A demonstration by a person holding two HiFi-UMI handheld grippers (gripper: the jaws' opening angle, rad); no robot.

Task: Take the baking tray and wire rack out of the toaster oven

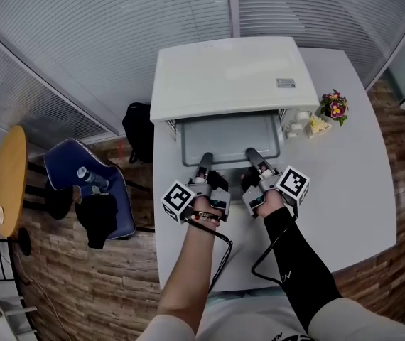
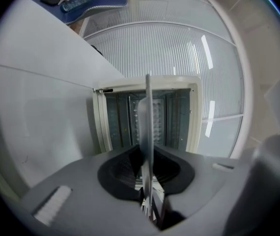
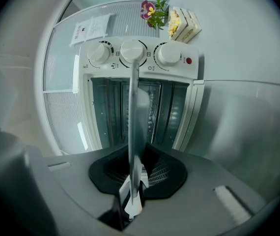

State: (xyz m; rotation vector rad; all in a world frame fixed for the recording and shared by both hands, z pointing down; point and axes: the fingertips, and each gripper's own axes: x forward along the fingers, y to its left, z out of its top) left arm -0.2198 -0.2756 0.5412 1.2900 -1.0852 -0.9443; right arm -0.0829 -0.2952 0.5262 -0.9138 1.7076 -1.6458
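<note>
Since the left gripper (image 1: pixel 204 159) and the right gripper (image 1: pixel 252 155) are each clamped on the near rim of the baking tray (image 1: pixel 229 137), which sits partly out of the toaster oven (image 1: pixel 227 77), the pull is judged sound only if both hands draw back together and level, keeping the tray flat. The wire rack cannot be distinguished inside the cavity. Small flowers (image 1: pixel 334 106) on the table (image 1: pixel 359 190) stand beside the oven, off the withdrawal path.
</note>
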